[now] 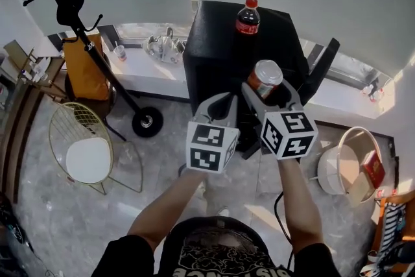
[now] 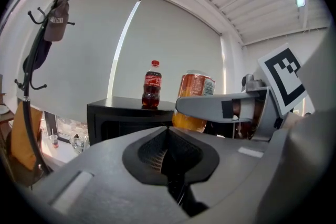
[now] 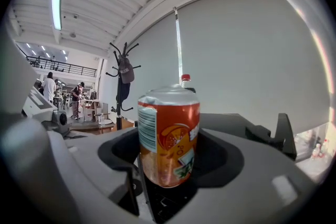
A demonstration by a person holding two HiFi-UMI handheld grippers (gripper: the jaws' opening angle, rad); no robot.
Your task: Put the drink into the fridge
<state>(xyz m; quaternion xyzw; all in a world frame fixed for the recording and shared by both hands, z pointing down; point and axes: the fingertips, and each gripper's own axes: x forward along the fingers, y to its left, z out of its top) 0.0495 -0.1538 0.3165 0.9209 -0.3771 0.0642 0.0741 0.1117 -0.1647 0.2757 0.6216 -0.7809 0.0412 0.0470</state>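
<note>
Between the jaws of the right tool [image 1: 267, 93]: an orange drink can [image 3: 169, 134], pinched by its sides and upright, lid end up. That hold would let it go down flat on its base.
Left tool [image 2: 168, 139]: pressed together on nothing, just beside the right tool and a little lower. I judge it is kept free for the fridge door.
Fridge [image 1: 214, 55]: black and low, straight ahead of both tools.
Where the drink is: in the air in front of the fridge, level with its upper part — not yet inside.
Dark panel [image 1: 324, 61]: juts out at the fridge's right side. It may be the door swung open, but I cannot tell for sure.
Cola bottle [image 1: 248, 17]: upright on the fridge top, behind the can and apart from it. Neither tool touches it.
Step in hand: carrying the can toward the fridge, by my reading.
Next move: probably calls for lowering the can to the opening and keeping it upright — the thin wall needs only a gentle squeeze.
</note>
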